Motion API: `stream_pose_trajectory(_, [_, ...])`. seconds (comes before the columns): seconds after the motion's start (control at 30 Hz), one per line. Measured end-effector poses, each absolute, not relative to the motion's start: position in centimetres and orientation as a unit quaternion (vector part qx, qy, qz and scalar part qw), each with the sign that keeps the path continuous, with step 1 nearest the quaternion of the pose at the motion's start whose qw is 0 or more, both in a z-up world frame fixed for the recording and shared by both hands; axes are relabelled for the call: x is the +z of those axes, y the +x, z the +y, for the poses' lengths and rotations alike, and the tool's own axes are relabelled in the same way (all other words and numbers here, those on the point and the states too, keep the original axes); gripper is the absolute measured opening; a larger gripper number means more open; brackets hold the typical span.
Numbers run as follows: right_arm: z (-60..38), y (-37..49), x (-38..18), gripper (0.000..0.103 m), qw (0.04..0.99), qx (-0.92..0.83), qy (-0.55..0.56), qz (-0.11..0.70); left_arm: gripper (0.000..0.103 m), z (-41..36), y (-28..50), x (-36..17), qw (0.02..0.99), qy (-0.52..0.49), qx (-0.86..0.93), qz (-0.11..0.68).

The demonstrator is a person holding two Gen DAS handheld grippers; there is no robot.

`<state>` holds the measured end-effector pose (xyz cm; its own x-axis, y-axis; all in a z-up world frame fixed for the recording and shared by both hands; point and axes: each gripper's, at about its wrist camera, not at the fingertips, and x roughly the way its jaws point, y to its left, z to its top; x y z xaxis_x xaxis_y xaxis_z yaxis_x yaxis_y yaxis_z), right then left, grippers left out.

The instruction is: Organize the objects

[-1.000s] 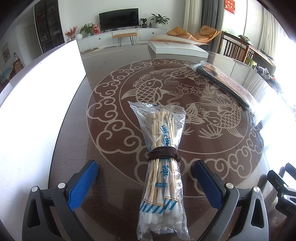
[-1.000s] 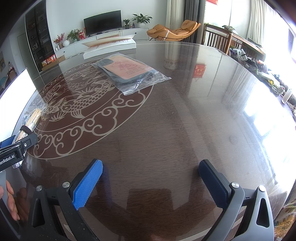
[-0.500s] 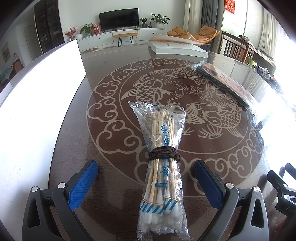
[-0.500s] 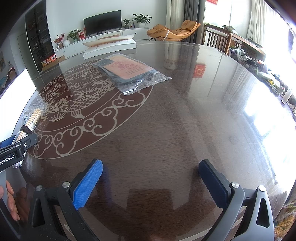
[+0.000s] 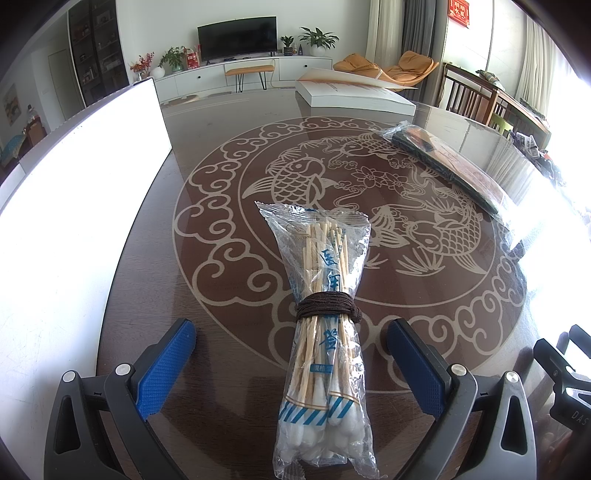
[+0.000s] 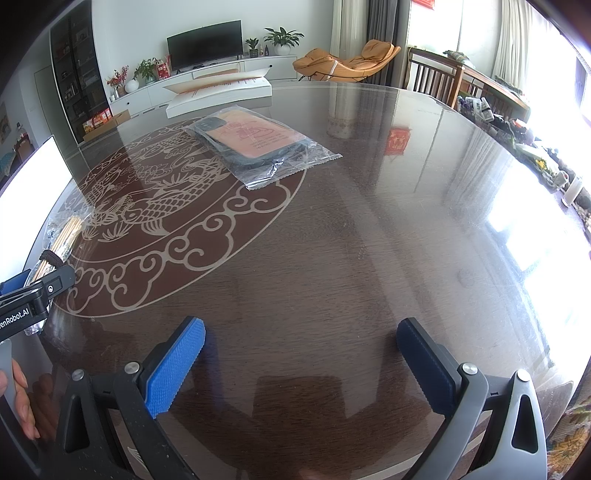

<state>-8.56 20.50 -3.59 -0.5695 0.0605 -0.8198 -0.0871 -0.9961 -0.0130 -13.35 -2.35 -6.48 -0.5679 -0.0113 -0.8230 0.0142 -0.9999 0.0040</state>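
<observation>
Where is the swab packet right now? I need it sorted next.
In the left wrist view the swab packet lies on the table between the open left gripper fingers, untouched.

Pretty clearly someone's home, the living/dining area of a flat. Along the far wall there's a flat-screen TV [image 5: 237,37] sitting on a long low white cabinet [image 5: 236,75], with potted plants [image 5: 318,37] and a vase of red flowers [image 5: 142,66] lined up next to it. An orange lounge chair [image 6: 347,61] sits by the long curtains [image 5: 391,31], and wooden dining chairs [image 6: 436,79] stand off to the right. A tall dark display shelf [image 6: 74,85] fills the left wall. The big round glass-topped dining table [image 6: 332,258] has a decorative koi fish pattern [image 5: 332,206] in the middle. Bright daylight pours in from the right side.
</observation>
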Motion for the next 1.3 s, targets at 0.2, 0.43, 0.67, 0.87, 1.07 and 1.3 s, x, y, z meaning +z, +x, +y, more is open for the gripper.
stream_pose_trajectory(0.2, [20.5,-8.6,-3.6,0.103,0.042,0.886,-0.462,0.014,0.103,-2.4,-13.3,-6.5,0.007,0.465,-0.885,0.002])
stream_pose_trajectory(0.43, [20.5,-8.6,-3.6,0.103,0.042,0.886,-0.462,0.014,0.103,-2.4,-13.3,-6.5,0.007,0.465,-0.885,0.002])
stream_pose_trajectory(0.67, [20.5,-8.6,-3.6,0.103,0.042,0.886,-0.462,0.014,0.103,-2.4,-13.3,-6.5,0.007,0.465,-0.885,0.002])
stream_pose_trajectory(0.87, [20.5,-8.6,-3.6,0.103,0.042,0.886,-0.462,0.014,0.103,-2.4,-13.3,-6.5,0.007,0.465,-0.885,0.002])
stream_pose_trajectory(1.07, [20.5,-8.6,-3.6,0.103,0.042,0.886,-0.462,0.014,0.103,-2.4,-13.3,-6.5,0.007,0.465,-0.885,0.001])
stream_pose_trajectory(1.3, [22.8,-8.8,-0.7,0.103,0.034,0.908,-0.416,0.047,0.103,-2.4,-13.3,-6.5,0.007,0.465,-0.885,0.002])
